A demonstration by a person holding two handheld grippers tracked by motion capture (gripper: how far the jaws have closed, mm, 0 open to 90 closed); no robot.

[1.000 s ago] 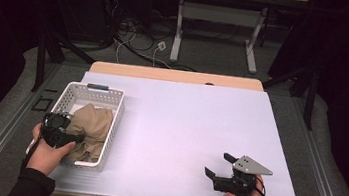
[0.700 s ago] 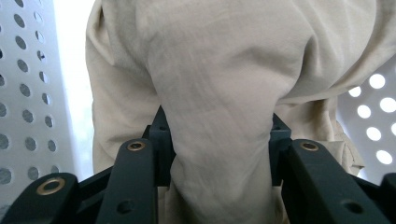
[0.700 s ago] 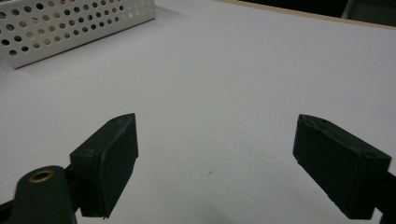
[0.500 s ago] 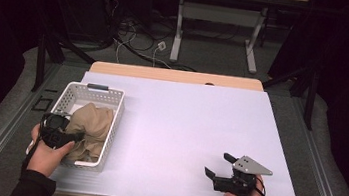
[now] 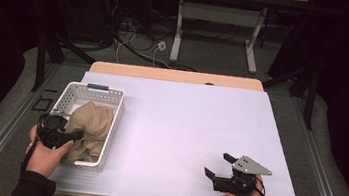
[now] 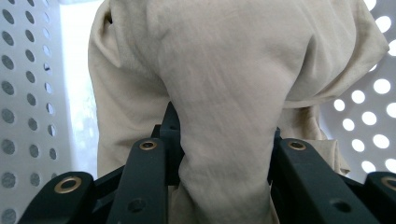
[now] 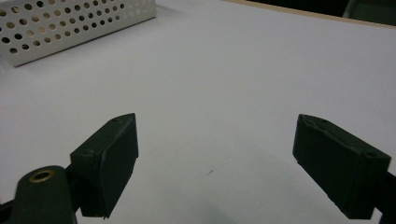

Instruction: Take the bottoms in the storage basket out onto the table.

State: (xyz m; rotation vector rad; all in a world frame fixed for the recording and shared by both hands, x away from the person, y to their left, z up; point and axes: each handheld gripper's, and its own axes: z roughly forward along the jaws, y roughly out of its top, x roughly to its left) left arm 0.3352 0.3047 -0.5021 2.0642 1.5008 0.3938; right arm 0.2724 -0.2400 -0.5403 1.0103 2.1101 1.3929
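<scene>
A white perforated basket (image 5: 94, 87) stands on the left of the white table (image 5: 185, 119) and holds a crumpled beige cloth (image 5: 91, 123). My left gripper (image 5: 73, 136) reaches in over the basket's left wall. In the left gripper view, a thick fold of the cloth (image 6: 224, 60) fills the gap of the left gripper (image 6: 224, 140), with the jaws pressed on both sides of it and the basket wall (image 6: 28, 93) behind. My right gripper (image 5: 217, 166) rests near the table's front right, open. In its own view the right gripper (image 7: 215, 144) holds nothing above the bare table.
The basket's corner (image 7: 70, 23) sits far off at the top left of the right gripper view. Beyond the table's far wooden edge (image 5: 175, 75) are desk legs and cables on the floor. A metal rail (image 5: 2, 127) runs along the left side.
My left gripper has drawn slightly back toward the person with the cloth fold in it, and the cloth has shifted a little. The right gripper has stayed still.
</scene>
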